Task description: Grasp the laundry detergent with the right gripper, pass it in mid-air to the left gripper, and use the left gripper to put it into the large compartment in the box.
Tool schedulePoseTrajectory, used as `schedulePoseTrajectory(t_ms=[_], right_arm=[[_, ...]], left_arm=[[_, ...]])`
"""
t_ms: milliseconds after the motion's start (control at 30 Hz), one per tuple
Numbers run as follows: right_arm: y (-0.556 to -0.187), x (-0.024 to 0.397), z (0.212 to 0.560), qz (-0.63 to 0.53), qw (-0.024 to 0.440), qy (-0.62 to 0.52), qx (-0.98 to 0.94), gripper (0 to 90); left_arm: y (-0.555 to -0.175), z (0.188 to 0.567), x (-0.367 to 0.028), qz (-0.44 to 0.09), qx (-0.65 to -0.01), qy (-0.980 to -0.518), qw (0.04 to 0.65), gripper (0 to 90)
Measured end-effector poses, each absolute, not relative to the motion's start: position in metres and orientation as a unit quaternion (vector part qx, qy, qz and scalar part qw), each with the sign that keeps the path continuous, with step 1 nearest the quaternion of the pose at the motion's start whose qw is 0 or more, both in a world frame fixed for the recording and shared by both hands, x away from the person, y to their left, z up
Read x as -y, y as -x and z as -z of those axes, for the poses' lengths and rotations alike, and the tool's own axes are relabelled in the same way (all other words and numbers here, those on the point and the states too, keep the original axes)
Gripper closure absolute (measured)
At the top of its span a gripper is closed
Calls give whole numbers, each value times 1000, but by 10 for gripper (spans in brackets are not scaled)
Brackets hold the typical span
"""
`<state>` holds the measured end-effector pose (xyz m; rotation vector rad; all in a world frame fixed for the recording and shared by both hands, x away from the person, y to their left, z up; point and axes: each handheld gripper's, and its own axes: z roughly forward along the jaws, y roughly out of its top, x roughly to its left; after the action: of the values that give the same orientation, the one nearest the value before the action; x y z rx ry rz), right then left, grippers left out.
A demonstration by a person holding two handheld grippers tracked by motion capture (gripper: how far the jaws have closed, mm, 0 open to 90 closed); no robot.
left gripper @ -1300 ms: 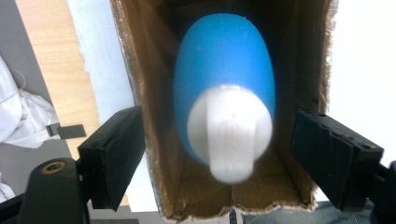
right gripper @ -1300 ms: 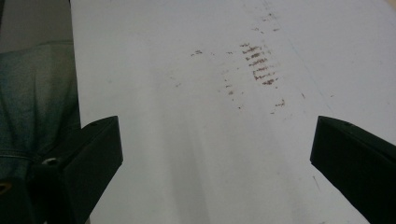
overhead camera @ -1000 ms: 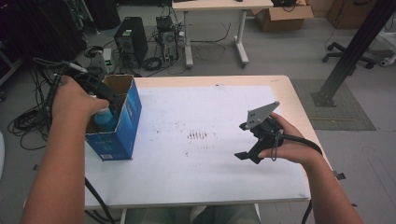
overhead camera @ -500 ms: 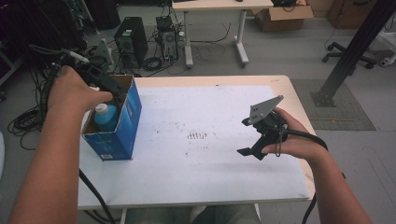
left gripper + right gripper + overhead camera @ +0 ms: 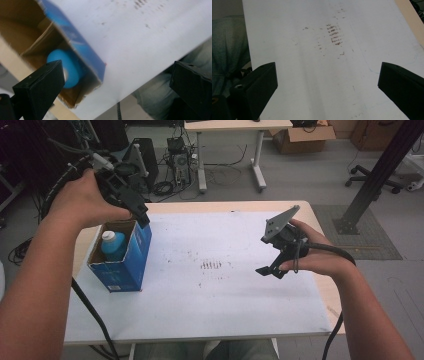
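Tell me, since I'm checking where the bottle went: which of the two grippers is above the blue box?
The left gripper, jaws wide open and empty, hangs over the blue box with the blue bottle inside. The right gripper is apart, over the bare white tabletop.

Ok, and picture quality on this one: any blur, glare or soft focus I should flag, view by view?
High view: sharp and evenly lit, no glare on the white table top. Left gripper view: streaky and soft; blue box and blue bottle smeared, left gripper jaws out of focus. Right gripper view: soft, pale streaks across the sheet, marks still readable, right gripper jaws blurred.
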<state>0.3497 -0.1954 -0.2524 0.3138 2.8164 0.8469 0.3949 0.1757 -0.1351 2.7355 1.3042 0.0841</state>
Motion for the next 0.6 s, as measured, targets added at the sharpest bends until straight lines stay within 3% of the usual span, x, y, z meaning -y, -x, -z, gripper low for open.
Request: schedulePoseTrajectory(t_ms=[367,600], right_arm=[[-352,184,230,-237,98,-89,-962,27],[-353,178,230,-208,94,-70,-971,29]], left_arm=[[-383,144,-136,-8,-237,-969,63,2],[-381,169,-116,7,-144,-989,29,2]])
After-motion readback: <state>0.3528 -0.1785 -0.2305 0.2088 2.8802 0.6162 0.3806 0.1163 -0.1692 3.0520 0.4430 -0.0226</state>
